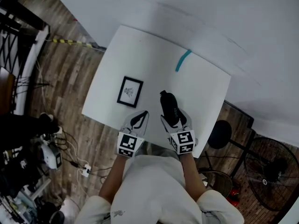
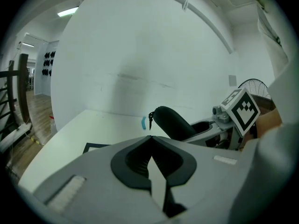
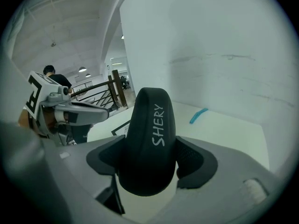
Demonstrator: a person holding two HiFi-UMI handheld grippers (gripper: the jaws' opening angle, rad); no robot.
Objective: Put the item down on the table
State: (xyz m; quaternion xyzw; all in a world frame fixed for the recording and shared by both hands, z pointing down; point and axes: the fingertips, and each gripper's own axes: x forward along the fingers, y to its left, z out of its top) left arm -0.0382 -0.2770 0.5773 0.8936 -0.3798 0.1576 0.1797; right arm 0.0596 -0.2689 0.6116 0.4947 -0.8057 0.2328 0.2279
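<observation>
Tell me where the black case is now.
Head view: the case is right of centre, clamped in the right tongs over the near edge of the table, right of the picture.

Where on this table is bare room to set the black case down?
The widest bare stretch of table lies right of the black case, up to the blue strip. Another runs between the picture frame and that strip. The near edge is crowded by the left gripper and right gripper.
</observation>
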